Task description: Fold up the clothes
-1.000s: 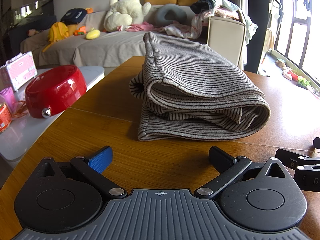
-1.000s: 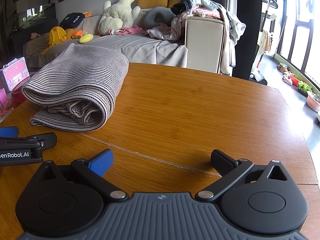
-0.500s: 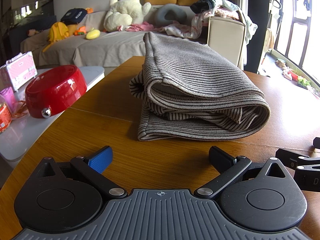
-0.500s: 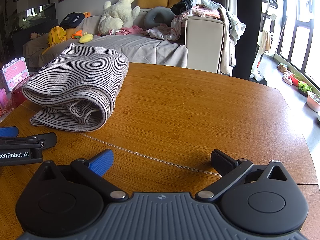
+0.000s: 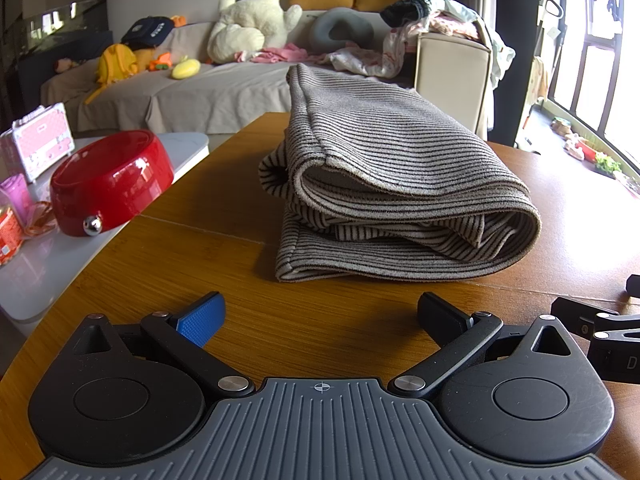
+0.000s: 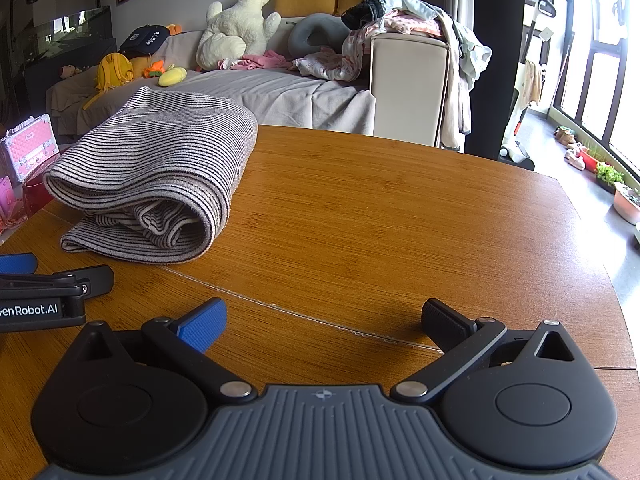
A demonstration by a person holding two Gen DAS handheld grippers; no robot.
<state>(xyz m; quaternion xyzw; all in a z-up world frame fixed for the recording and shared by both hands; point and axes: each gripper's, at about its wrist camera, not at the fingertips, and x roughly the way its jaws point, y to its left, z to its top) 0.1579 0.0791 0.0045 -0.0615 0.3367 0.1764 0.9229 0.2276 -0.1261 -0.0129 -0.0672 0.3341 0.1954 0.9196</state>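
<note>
Sitting on the white side table [image 5: 100, 256] to the left of the wooden table [image 6: 380, 216] is a glossy red bowl [image 5: 110, 180]; what it holds, if anything, cannot be seen from this low angle. Beside it stand a small pink case [image 5: 38, 138], closed, and a pink cup [image 5: 16, 196] at the frame's edge.

On the wooden table lies the striped garment [image 5: 384, 184], folded into a thick, loosely layered bundle with its rolled edges facing the grippers. It rests on the left part of the tabletop, directly ahead of the left gripper [image 5: 320, 312] and off to the left of the right gripper [image 6: 322, 316].

Both grippers sit low over the wood with their fingers spread wide and nothing between them; neither touches the cloth. They are close side by side, the tips of each showing at the edge of the other's view.

Beyond the table a grey-covered sofa [image 6: 280, 92] carries a cream plush duck [image 6: 240, 28], a yellow backpack [image 6: 114, 72], a grey neck pillow [image 6: 316, 32] and a heap of loose clothes [image 6: 400, 16] over its armrest.
</note>
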